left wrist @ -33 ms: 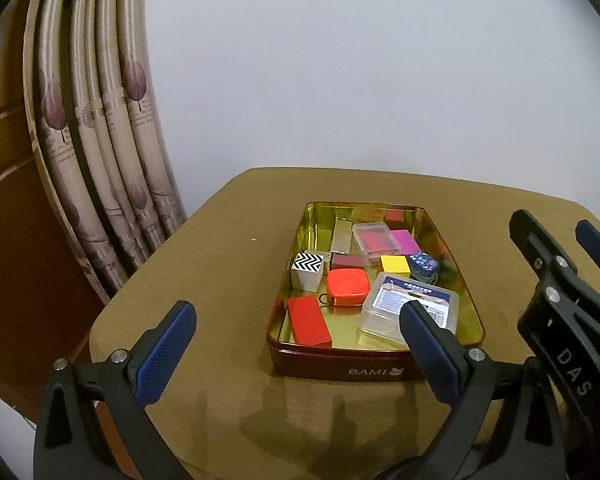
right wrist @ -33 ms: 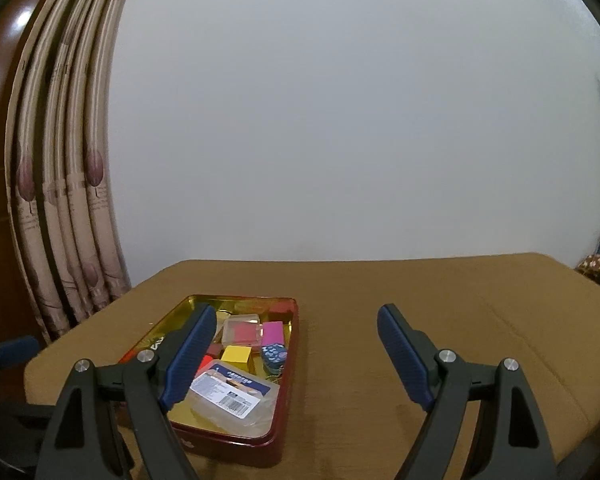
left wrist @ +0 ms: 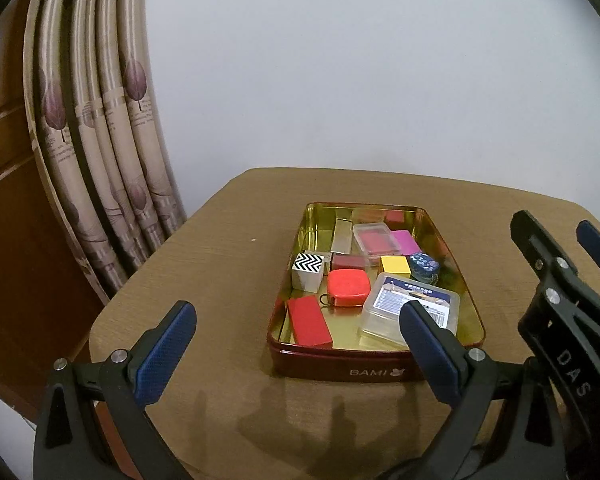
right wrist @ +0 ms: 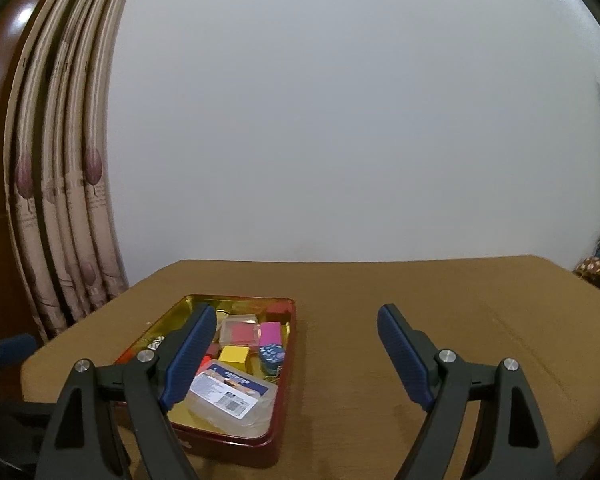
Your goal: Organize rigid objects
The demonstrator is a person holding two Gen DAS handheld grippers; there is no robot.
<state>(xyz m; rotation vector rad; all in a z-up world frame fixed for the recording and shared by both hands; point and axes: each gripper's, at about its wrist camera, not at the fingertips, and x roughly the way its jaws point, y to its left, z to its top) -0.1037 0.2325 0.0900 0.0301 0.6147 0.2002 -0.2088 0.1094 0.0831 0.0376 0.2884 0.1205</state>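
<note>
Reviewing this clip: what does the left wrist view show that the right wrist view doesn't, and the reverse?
Left wrist only: the red block, orange tape measure and zigzag-patterned cube, all clearly visible in the tin, plus the right gripper from the side.
Right wrist only: the bare table right of the tin.
Both: the red tin, yellow block, labelled clear box, curtain; both grippers open and empty.
</note>
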